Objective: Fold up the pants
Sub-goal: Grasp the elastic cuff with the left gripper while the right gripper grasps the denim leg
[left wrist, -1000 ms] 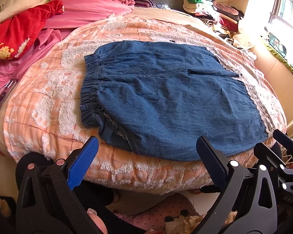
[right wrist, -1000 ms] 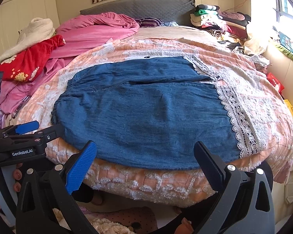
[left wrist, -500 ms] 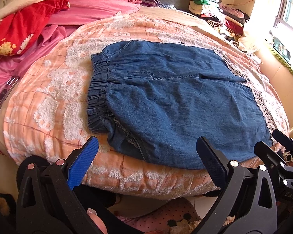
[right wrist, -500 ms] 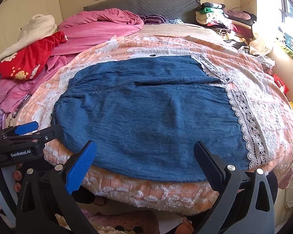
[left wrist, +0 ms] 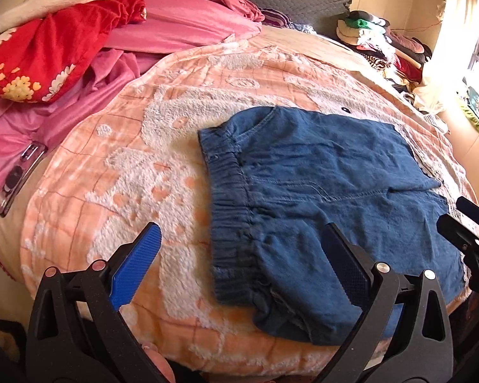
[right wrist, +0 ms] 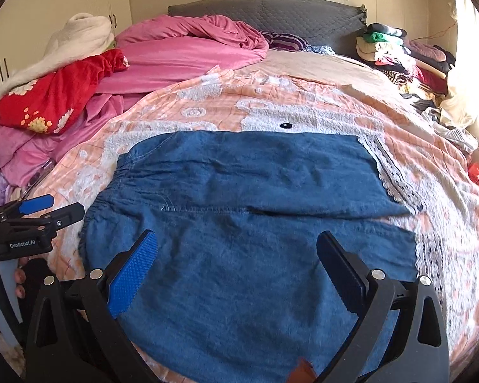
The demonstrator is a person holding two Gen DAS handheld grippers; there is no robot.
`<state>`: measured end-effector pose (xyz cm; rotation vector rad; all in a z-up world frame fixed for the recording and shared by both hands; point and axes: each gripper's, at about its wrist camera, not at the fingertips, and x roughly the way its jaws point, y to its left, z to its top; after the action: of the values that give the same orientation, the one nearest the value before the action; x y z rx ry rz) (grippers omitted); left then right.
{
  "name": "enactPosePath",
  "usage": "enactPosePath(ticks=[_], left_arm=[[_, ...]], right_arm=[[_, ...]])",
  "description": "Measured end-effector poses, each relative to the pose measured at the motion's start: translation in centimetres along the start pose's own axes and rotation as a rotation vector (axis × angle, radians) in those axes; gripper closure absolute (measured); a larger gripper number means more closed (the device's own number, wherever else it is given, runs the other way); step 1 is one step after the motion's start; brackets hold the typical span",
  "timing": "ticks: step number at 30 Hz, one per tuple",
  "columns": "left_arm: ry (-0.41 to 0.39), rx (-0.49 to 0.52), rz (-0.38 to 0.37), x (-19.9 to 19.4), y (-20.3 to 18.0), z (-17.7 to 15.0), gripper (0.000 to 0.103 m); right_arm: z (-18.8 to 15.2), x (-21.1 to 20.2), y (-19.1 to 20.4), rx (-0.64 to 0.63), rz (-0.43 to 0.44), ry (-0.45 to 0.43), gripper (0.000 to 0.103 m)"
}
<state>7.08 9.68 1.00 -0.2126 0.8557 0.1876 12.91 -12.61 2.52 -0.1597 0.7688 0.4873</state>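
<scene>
Blue denim pants [left wrist: 329,198] lie flat on the bed, elastic waistband [left wrist: 230,223] to the left, lace-trimmed leg ends [right wrist: 396,178] to the right. They fill the middle of the right wrist view [right wrist: 255,223]. My left gripper [left wrist: 239,265] is open and empty, low over the near waistband corner. My right gripper [right wrist: 236,268] is open and empty, over the near leg. The left gripper also shows at the left edge of the right wrist view [right wrist: 32,220]. The right gripper shows at the right edge of the left wrist view [left wrist: 472,233].
The pants rest on an orange and white fleece blanket [left wrist: 137,172]. A pink quilt [right wrist: 182,54] and a red flowered blanket [right wrist: 54,95] are piled at the back left. A phone [left wrist: 19,175] lies at the left edge. Stacked clothes [right wrist: 399,54] sit at the back right.
Both grippers have moved forward and lower over the pants. The left gripper has come in over the waistband side, the right over the near leg. Both stay open.
</scene>
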Motion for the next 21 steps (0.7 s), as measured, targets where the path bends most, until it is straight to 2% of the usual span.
enactPosePath(ticks=[5, 8, 11, 14, 16, 19, 21], left_arm=[[0.015, -0.009, 0.025, 3.1, 2.4, 3.0, 0.008], [0.039, -0.037, 0.006, 5.3, 4.0, 4.5, 0.008], [0.072, -0.056, -0.02, 7.6, 5.1, 5.8, 0.008], [0.102, -0.082, -0.064, 9.9, 5.9, 6.8, 0.008], [0.121, -0.089, -0.065, 11.5, 6.3, 7.4, 0.008], [0.124, -0.092, -0.081, 13.2, 6.6, 8.1, 0.01], [0.12, -0.091, -0.107, 14.2, 6.6, 8.4, 0.017]], right_arm=[[3.2, 2.9, 0.1, -0.059, 0.037, -0.002, 0.004], [5.1, 4.9, 0.4, -0.098, 0.051, -0.002, 0.004], [6.9, 7.1, 0.2, -0.099, 0.12, 0.023, 0.004], [8.5, 9.7, 0.6, -0.158, 0.089, 0.041, 0.004], [9.4, 11.5, 0.9, -0.211, 0.049, 0.051, 0.004], [10.9, 14.4, 0.5, -0.216, 0.075, 0.098, 0.004], [11.6, 15.8, 0.4, -0.228, 0.093, 0.108, 0.004]])
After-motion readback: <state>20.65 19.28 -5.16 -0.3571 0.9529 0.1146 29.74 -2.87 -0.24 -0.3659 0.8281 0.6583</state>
